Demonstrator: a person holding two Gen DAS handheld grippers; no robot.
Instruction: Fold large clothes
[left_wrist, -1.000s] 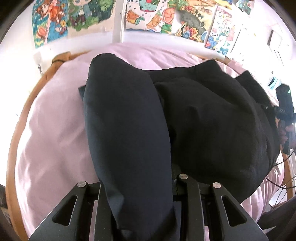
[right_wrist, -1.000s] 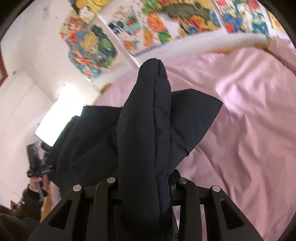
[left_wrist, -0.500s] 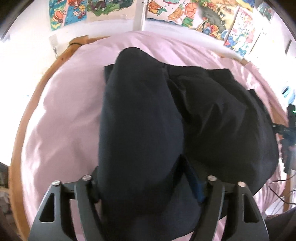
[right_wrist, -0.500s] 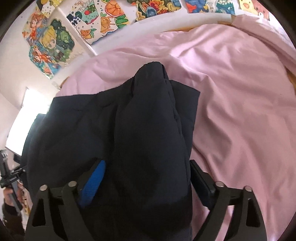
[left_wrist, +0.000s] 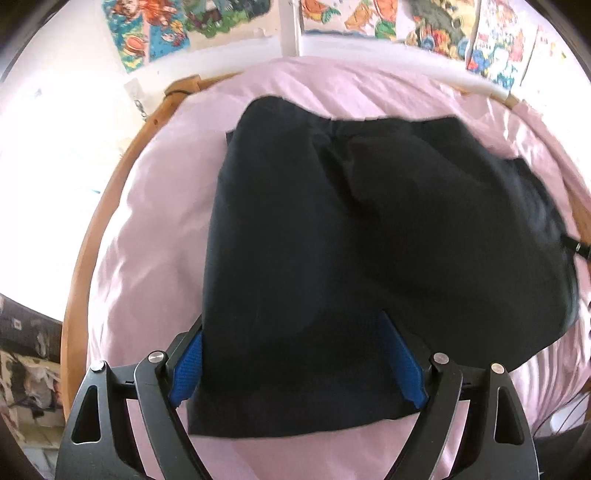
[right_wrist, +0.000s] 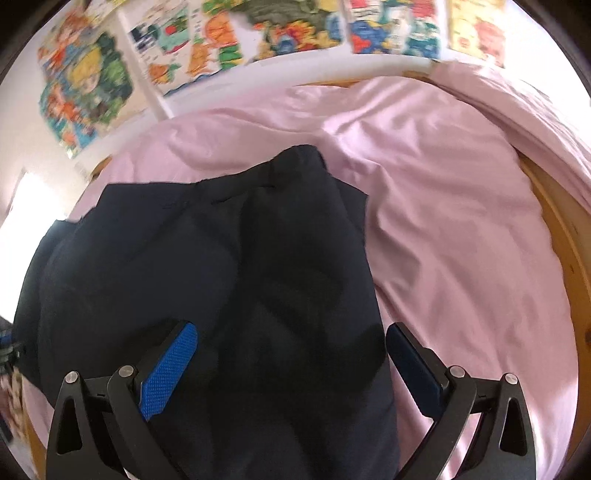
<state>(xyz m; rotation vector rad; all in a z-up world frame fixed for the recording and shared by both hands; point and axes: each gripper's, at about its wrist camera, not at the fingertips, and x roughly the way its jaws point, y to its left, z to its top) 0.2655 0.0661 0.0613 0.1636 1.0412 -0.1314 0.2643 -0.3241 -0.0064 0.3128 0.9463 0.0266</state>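
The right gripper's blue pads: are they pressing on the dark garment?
Apart. The right wrist view shows the right gripper wide, its pads clear of the dark garment.

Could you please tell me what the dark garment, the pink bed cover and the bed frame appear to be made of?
Dark garment: navy, matte and puffy, with soft rounded folds; probably a padded synthetic, though that is uncertain. Pink bed cover: woven cloth, likely cotton, with a faint sheen and fine creases. Bed frame: varnished wood, warm orange-brown with a visible knot.

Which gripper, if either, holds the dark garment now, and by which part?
Neither. The left gripper and right gripper have just opened; the dark garment lies released between their pads.
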